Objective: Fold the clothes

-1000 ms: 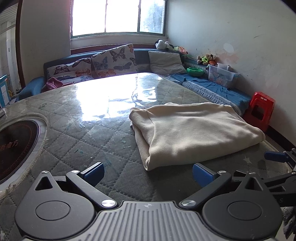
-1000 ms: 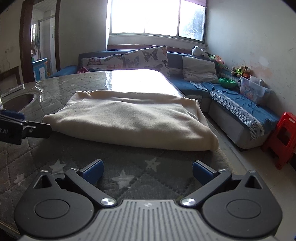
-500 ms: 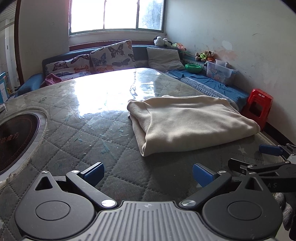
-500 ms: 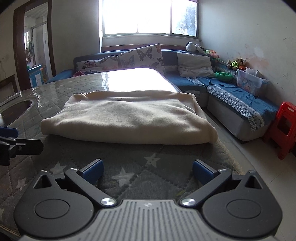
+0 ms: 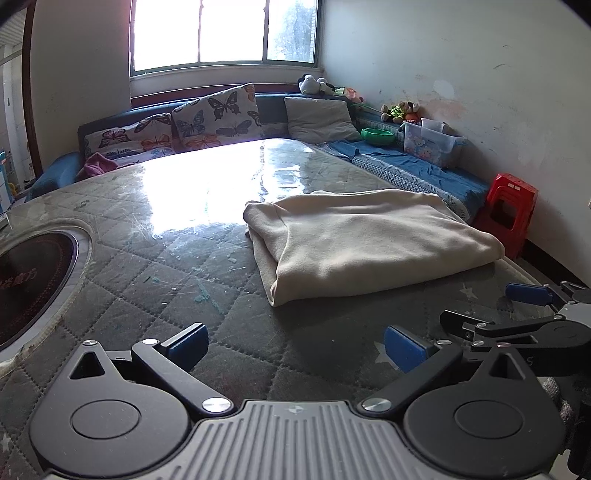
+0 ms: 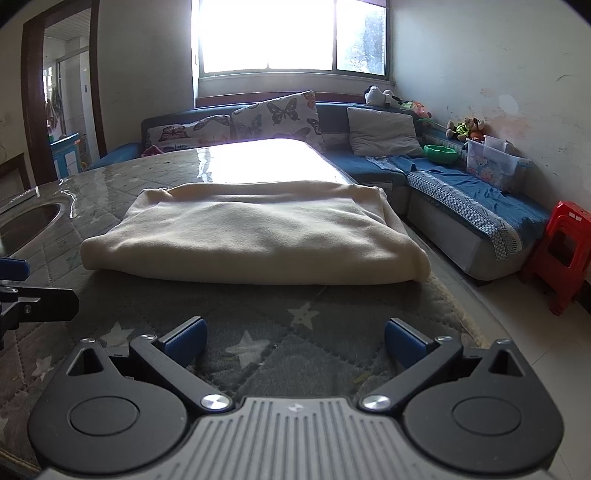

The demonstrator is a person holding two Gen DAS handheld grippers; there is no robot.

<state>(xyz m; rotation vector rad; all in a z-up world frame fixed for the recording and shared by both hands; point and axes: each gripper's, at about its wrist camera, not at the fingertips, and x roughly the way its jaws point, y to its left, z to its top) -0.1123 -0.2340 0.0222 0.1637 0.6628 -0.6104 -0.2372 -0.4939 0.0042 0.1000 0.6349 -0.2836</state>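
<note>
1. A cream garment lies folded into a thick, roughly rectangular bundle on the table, which has a grey quilted cover under a glossy sheet.
2. The bundle sits toward the table's right side, close to the edge that faces the blue sofa.
3. The left gripper hovers over bare quilted cover, short of the garment's near corner; its 2 blue-padded fingers are spread wide with nothing between them.
4. The right gripper hovers over the star-patterned part of the cover, facing the garment's long folded edge; its jaws are also spread wide and hold nothing.
5. Neither gripper touches the cloth.
6. In the left wrist view the right gripper shows at the far right, near the table edge, with its blue fingertips apart.
7. In the right wrist view 1 arm of the left gripper juts in from the left edge.
8. A round dark cooktop is set into the table at the left, well apart from the garment.
9. Butterfly cushions lean along the sofa back beneath the bright window.
10. A red stool stands on the floor beside the sofa's end.
11. A green bowl, a clear storage box and soft toys rest on the sofa by the wall.
</note>
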